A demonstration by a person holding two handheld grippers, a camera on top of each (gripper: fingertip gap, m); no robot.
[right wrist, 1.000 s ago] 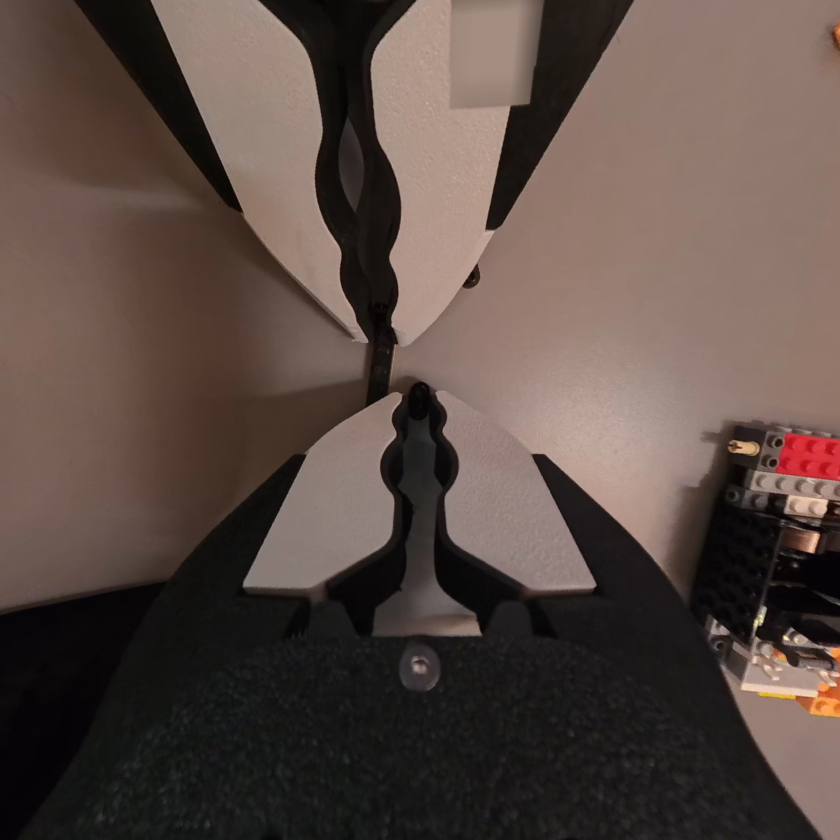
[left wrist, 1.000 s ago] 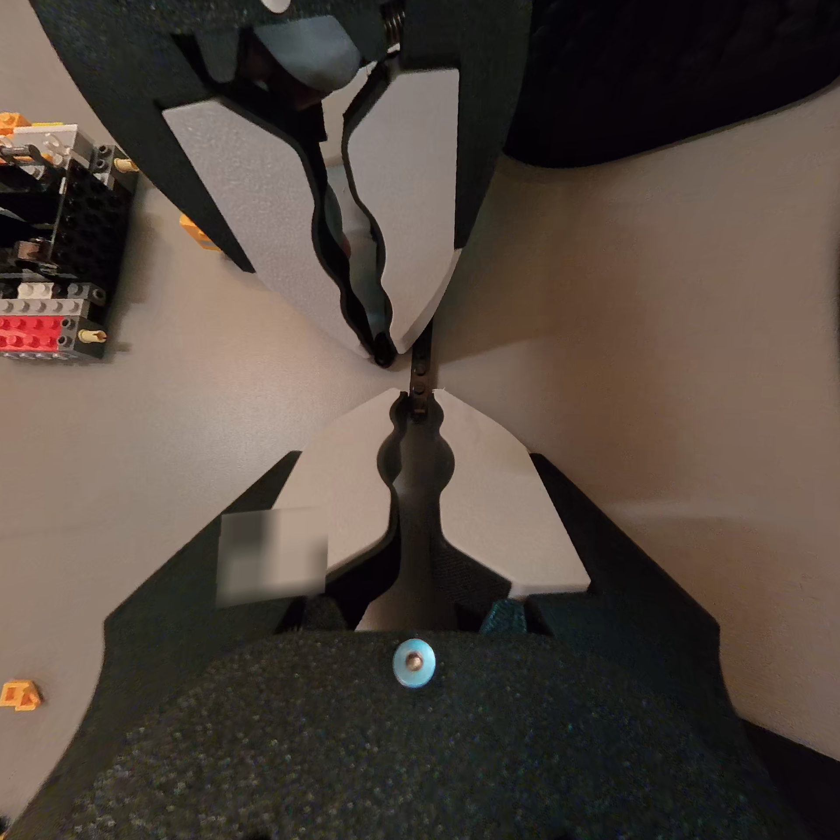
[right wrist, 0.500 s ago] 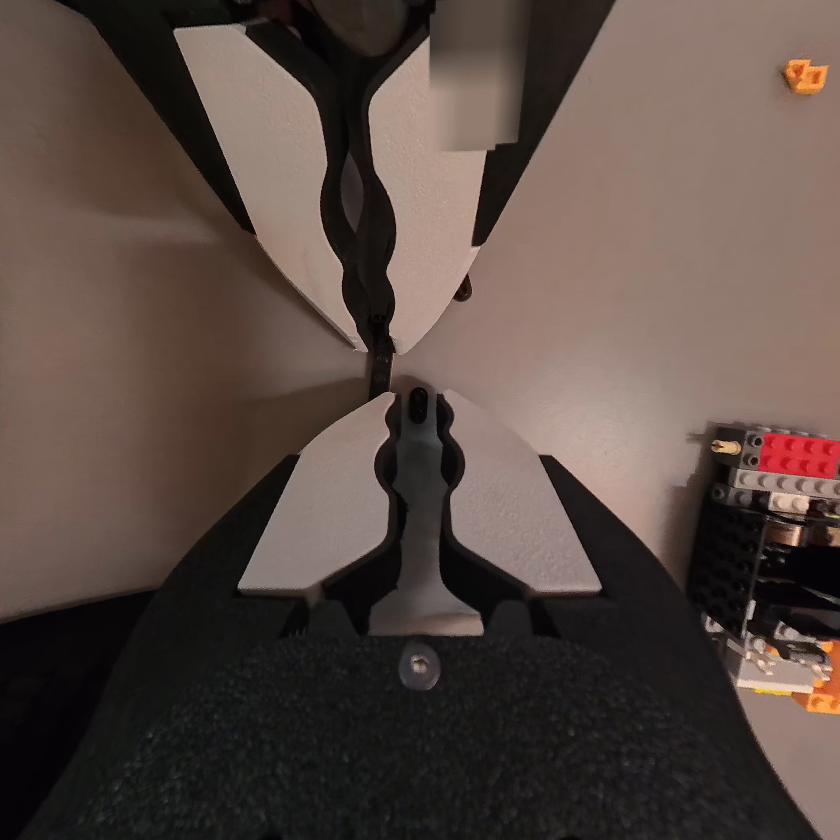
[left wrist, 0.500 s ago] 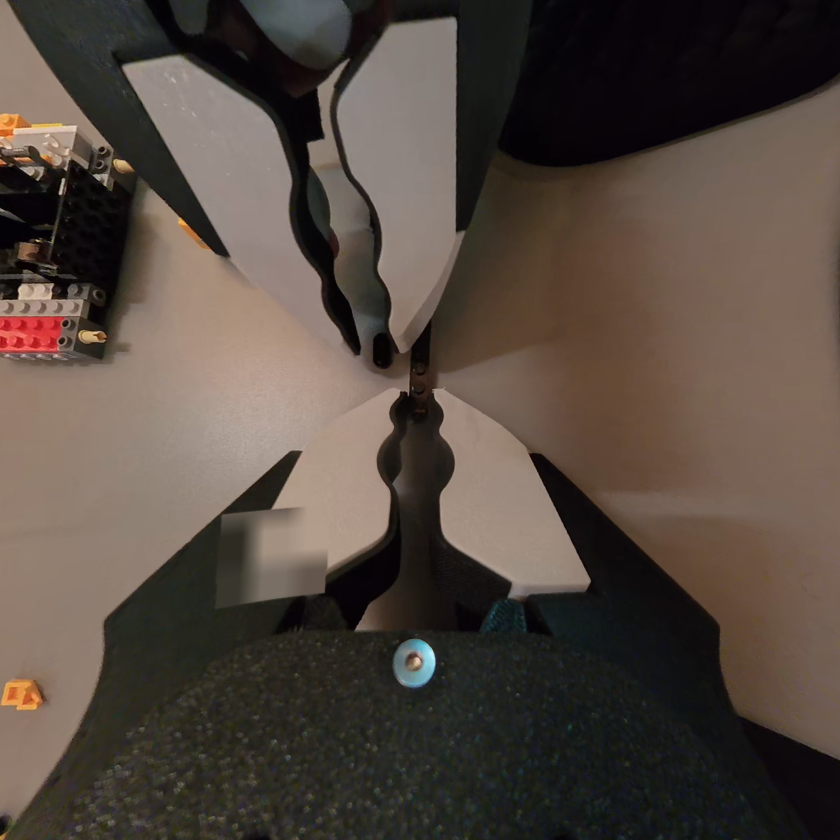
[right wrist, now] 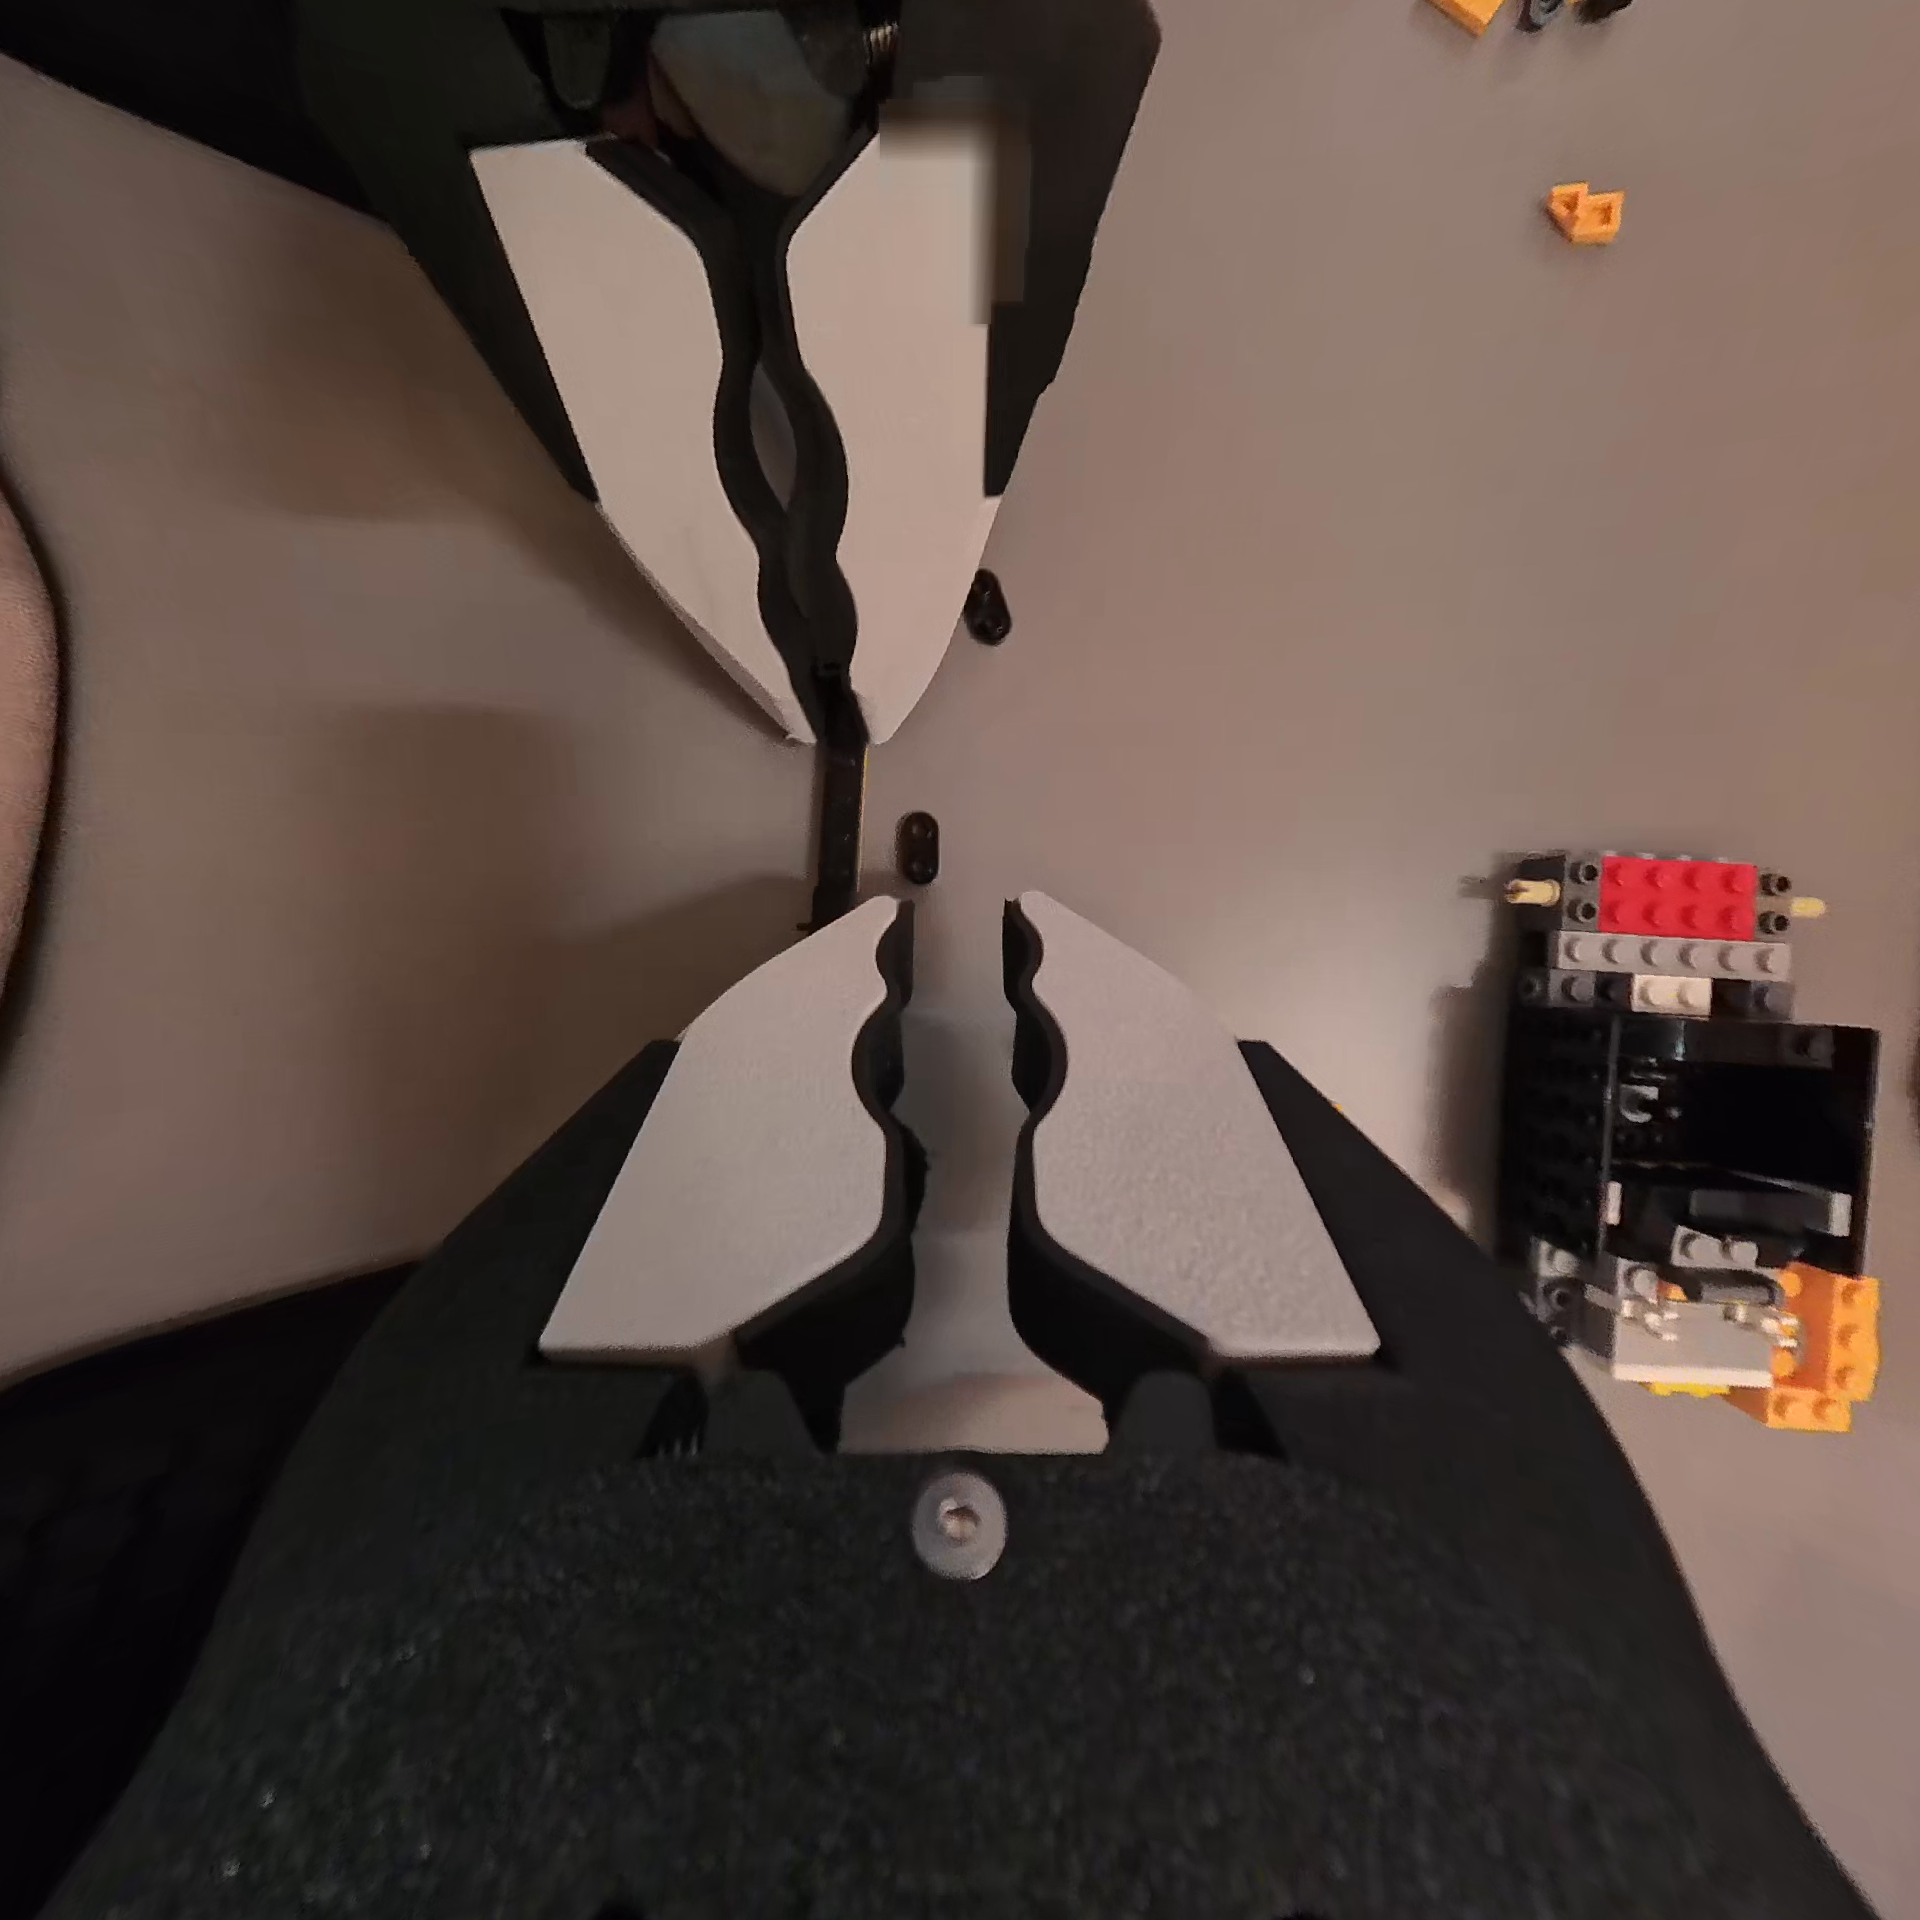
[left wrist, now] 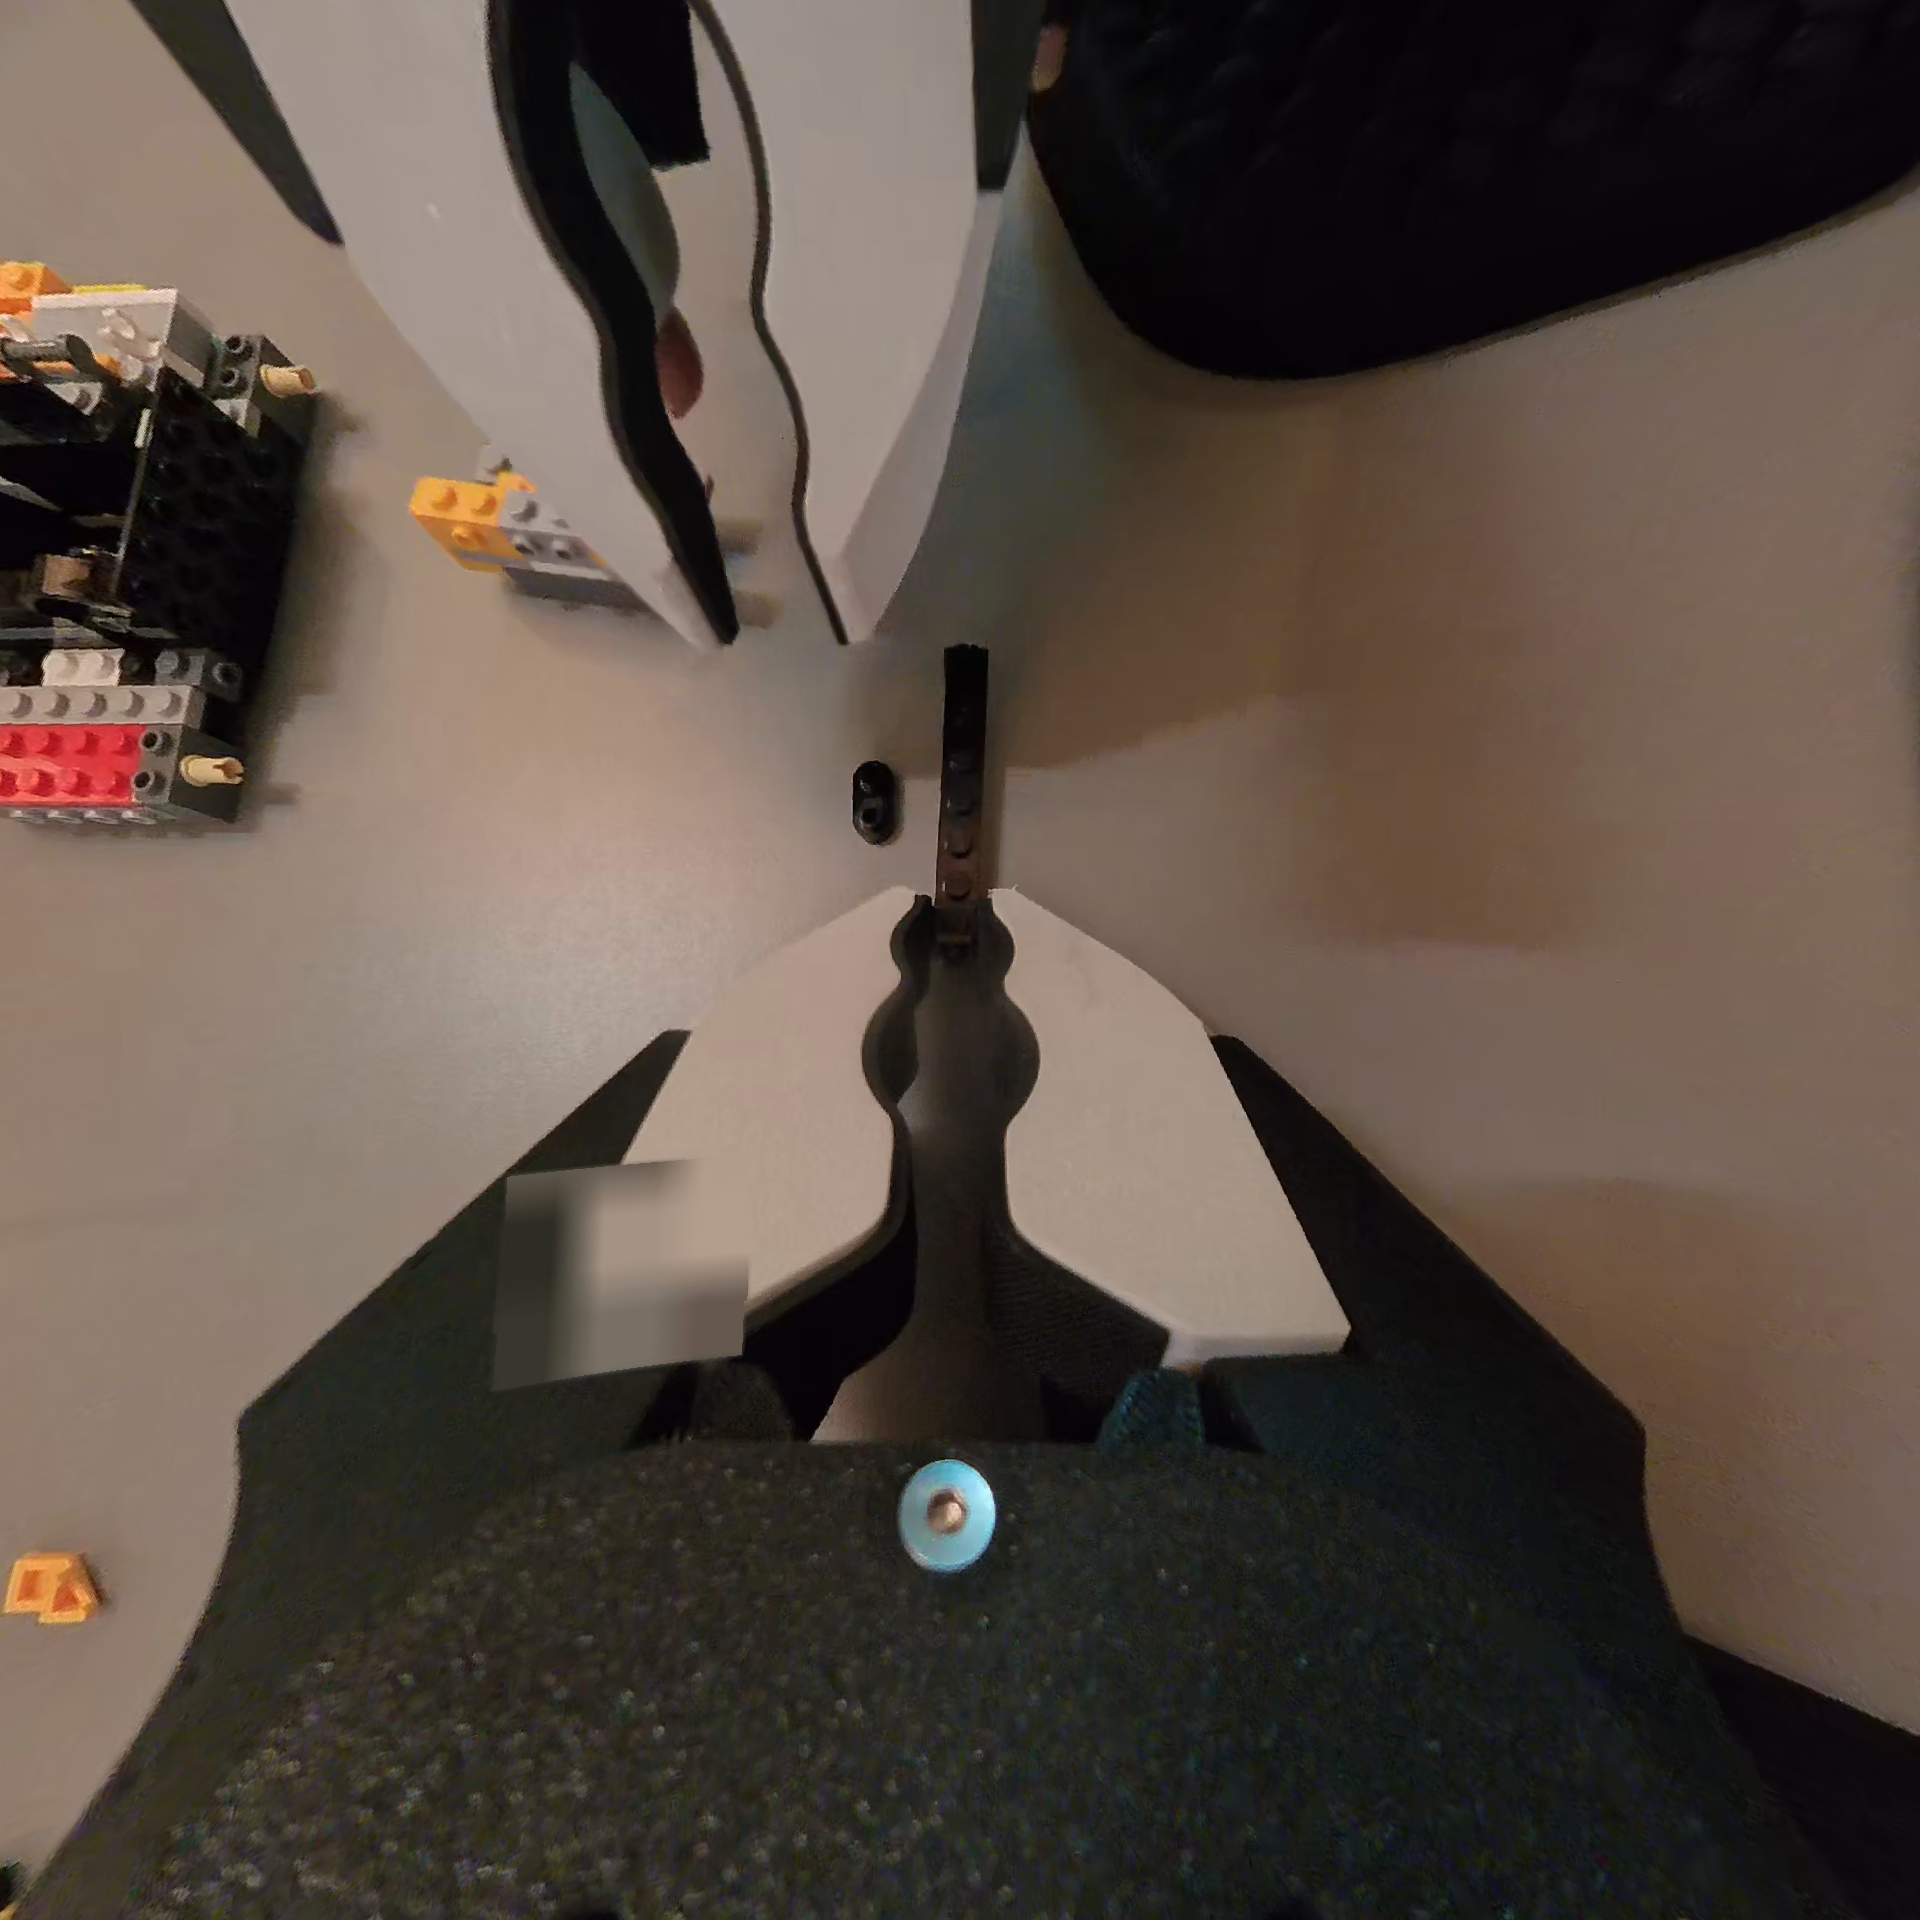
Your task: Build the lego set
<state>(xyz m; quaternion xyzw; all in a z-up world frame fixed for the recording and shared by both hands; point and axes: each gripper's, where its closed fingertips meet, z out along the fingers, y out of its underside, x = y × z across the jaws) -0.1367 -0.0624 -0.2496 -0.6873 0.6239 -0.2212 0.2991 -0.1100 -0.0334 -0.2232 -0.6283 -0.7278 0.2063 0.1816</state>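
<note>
While our left tongs [left wrist: 954, 902] pinched one end of the thin black strip [left wrist: 962, 769], holding it out level for fitting, our right tongs [right wrist: 958, 906] stood spread and empty. The small black link [right wrist: 921, 847] lay on the tabletop [right wrist: 1247, 623] just beside the strip, probably the piece to join. The half-built model [right wrist: 1683, 1122] sat well apart from the strip, with an orange piece [right wrist: 1896, 213] beyond it.
</note>
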